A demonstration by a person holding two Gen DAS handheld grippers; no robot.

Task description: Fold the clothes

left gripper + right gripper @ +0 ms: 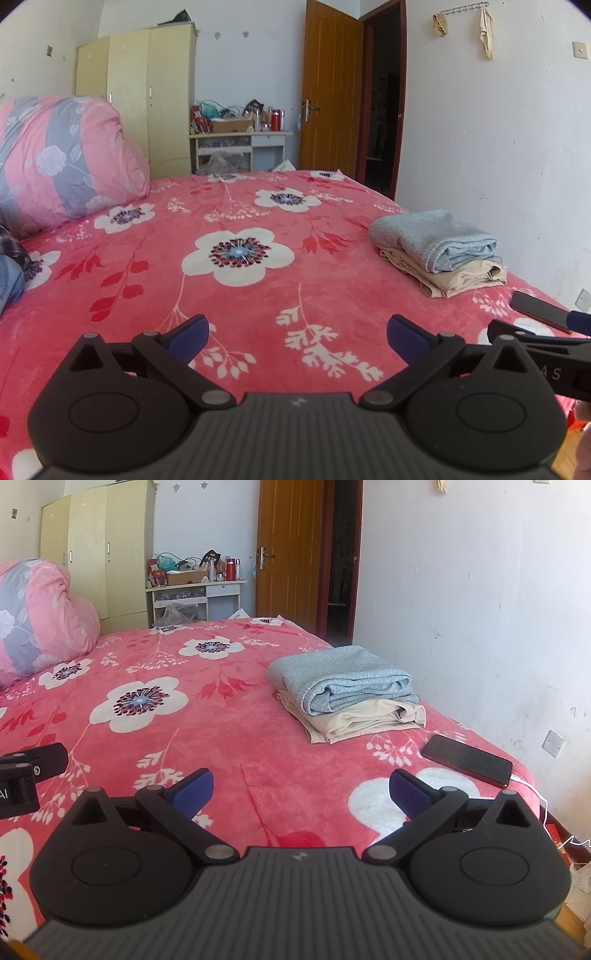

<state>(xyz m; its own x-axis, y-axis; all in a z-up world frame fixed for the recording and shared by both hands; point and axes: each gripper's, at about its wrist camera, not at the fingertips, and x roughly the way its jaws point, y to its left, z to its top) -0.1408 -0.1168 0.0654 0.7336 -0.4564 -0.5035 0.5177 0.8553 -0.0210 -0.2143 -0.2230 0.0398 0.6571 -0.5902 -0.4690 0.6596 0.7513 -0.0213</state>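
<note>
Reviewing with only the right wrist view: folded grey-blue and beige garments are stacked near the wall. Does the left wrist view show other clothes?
Observer: Yes, checked dark fabric and blue denim at the bed's left edge, cut off by the frame.
Operator: Left gripper holding anything?
Observer: No, the black left gripper is open and empty above the pink floral bedspread.
Operator: Anything on the wall?
Observer: Two pale cloths hang from a metal hook rack.

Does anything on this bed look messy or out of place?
Mostly tidy. The folded blue garment sits neatly on the folded beige one. The one stray item is a dark phone lying near the edge of the bed, with a white cable trailing off the side.
</note>
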